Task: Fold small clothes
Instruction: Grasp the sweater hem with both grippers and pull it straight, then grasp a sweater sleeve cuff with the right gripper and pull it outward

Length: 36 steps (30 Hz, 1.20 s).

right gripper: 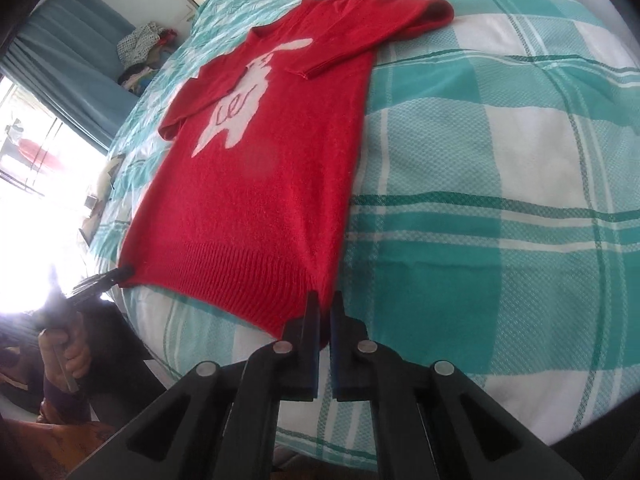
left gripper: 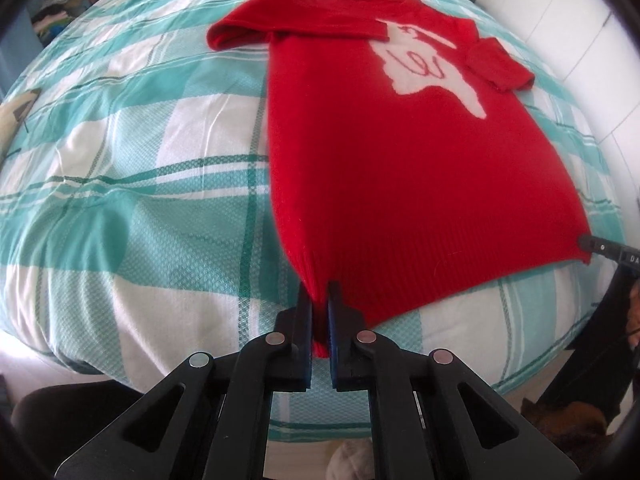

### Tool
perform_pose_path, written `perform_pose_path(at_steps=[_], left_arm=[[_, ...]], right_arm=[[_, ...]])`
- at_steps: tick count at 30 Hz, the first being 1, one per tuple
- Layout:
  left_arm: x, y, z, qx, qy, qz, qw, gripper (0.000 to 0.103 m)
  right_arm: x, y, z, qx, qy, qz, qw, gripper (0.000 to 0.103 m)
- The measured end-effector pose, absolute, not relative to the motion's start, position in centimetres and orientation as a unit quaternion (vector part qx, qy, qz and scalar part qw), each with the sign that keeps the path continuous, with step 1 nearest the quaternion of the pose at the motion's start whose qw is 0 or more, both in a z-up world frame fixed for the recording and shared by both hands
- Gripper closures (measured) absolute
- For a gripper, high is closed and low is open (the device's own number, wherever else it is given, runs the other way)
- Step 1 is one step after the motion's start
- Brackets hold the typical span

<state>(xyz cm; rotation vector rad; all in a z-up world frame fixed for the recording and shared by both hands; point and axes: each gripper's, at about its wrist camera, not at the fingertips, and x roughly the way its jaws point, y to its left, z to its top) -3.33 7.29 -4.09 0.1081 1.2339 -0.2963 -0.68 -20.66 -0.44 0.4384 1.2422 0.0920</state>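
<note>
— Where's the red sweater [left gripper: 400, 168]?
— Spread front-up on the teal plaid bedspread [left gripper: 120, 208], collar toward 12 o'clock, both sleeves folded in over the chest.
— Left gripper [left gripper: 319, 300]?
— Clamped tight on the hem corner at 6 o'clock.
— Right gripper [right gripper: 325, 312]?
— Pinching the opposite hem corner, also at 6 o'clock; hem slightly lifted between both.

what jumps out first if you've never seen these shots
A bright red knitted sweater with a white animal figure on its chest lies flat on a teal-and-white checked bedspread. The left gripper and right gripper each pinch a corner of its ribbed hem, jaws shut on the knit.
</note>
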Motion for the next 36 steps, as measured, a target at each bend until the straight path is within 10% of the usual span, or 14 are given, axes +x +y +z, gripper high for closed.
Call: perform_pose_path(at_steps=[12,16,28,36], left_arm=[[-2.3,7.5,-5.1,0.025,0.576,-0.119,0.809,0.08],[-3.1,8.6,-4.1,0.003,0.58,-0.12,0.805,0.02],[-2.1,6.2,7.5,0.021,0.431,-0.14,0.891,0.007],[5.2,2.0,0.0,-0.038,0.449,-0.117,0.885,0.008]], right_arm=[[-0.8,-20.2,-2.8,0.166,0.573,0.018,0.802,0.097],[-1.7,-20.2,-1.9,0.168,0.58,0.021,0.797,0.069],[2.9,-24.5,10.0,-0.028,0.449,-0.047,0.892,0.043],[15.9,-17.6,3.6,-0.094,0.445,0.106,0.884,0.035]])
